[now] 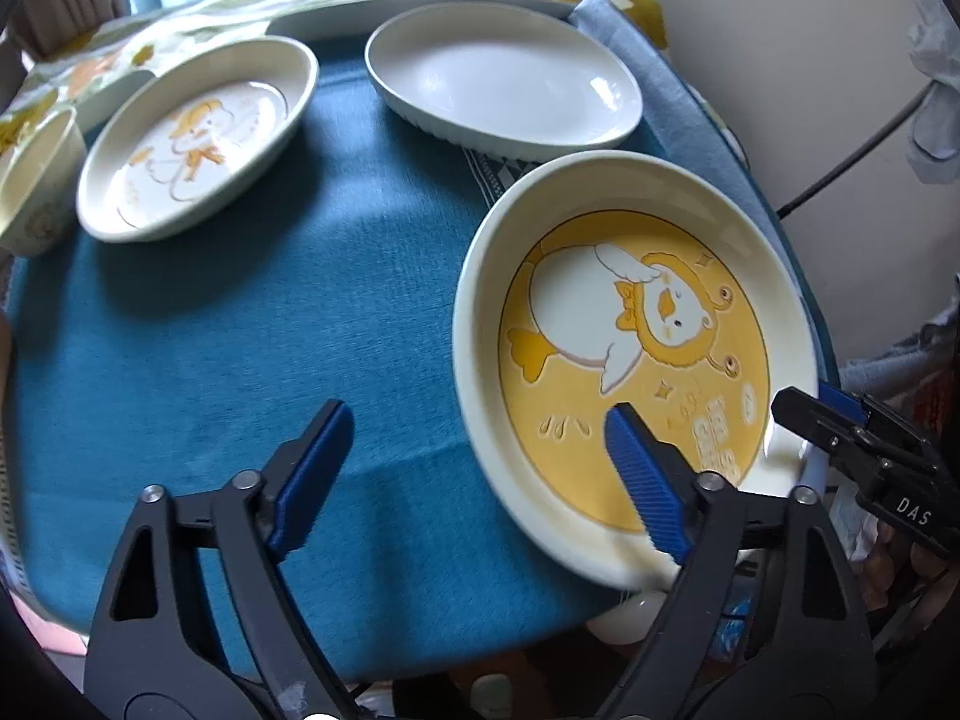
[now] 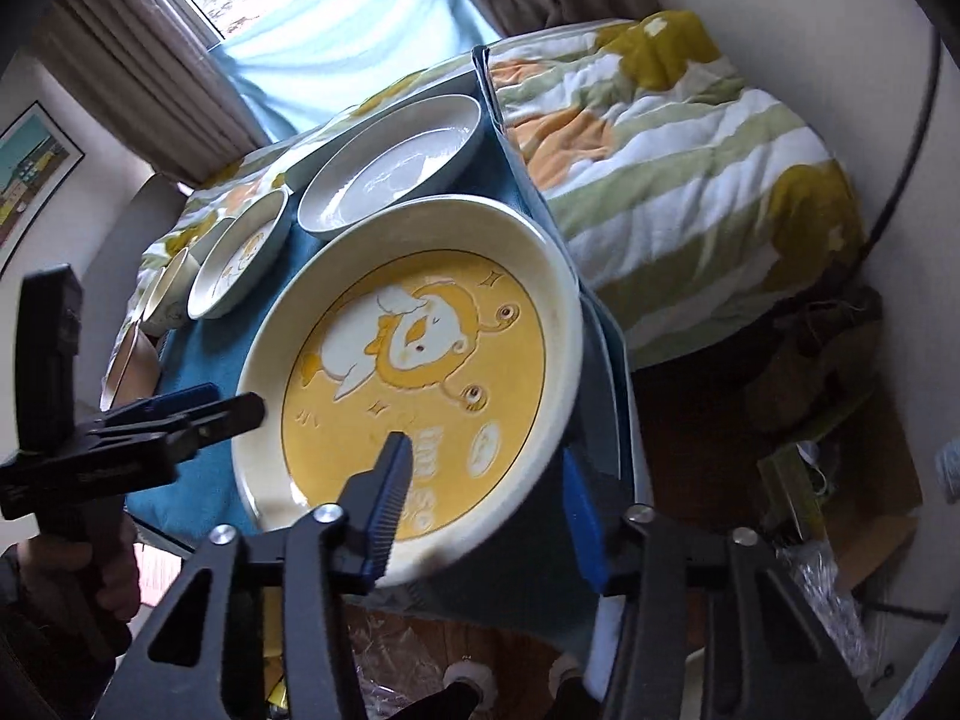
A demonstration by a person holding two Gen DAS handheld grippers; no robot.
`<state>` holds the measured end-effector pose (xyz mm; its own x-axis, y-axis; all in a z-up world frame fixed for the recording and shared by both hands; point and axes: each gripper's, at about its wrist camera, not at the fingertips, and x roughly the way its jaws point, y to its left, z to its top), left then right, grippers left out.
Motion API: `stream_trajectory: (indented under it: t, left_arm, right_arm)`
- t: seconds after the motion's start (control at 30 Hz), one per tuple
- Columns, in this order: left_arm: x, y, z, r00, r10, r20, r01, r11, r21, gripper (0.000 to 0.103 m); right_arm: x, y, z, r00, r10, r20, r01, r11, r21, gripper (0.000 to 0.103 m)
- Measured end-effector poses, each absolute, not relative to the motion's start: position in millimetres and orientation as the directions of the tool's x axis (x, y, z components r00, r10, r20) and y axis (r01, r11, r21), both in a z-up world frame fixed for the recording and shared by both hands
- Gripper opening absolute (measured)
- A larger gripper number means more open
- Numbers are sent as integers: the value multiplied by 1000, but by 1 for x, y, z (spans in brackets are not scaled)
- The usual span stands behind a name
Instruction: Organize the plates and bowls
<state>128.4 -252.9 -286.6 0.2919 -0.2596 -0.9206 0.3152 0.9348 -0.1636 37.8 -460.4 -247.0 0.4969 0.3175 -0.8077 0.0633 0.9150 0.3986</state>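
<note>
Plates and bowls sit spread over the blue cloth [image 1: 228, 324], and we are at the grasping step on the yellow duck plate [image 1: 636, 360], which lies at the near right corner of the table, its near rim overhanging the cloth's edge. Our left gripper [image 1: 474, 474] straddles the plate's left rim with jaws wide apart: one finger over the yellow well, the other out over bare cloth, neither pad pressing. Our right gripper [image 2: 486, 504] straddles the opposite, near-right rim, one finger inside the plate and one outside below the rim; the jaws are partly closed, but we cannot tell whether the pads already pinch the wall. Both tools point steeply down at the plate from the near side. Next, we judge, both pairs must close on the rim evenly before lifting, then carry the plate toward the plain white dish [image 1: 504, 90] or the small duck dish [image 1: 192, 138] for stacking.
</note>
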Motion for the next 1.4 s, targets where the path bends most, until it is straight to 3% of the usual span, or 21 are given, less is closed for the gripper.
stream_trajectory:
  t: [0.4,0.47,0.8,1.4]
  left_arm:
    - [146,-263,-301,278,-258,-925,266,946,-184,29]
    - [145,-263,-300,275,-263,-925,268,945,-189,25]
    - [141,-277,-299,317,-169,-933,297,952,-71,25]
    - [121,-206,-240,437,-178,-882,176,978,-110,25]
  right_arm:
    - [70,-488,-254,496,341,-798,17,916,401,14]
    - [73,-488,-254,490,336,-804,4,922,387,11]
    - [76,-482,-252,472,302,-828,-30,944,328,11]
    - [88,-432,-208,505,331,-797,-178,944,279,11]
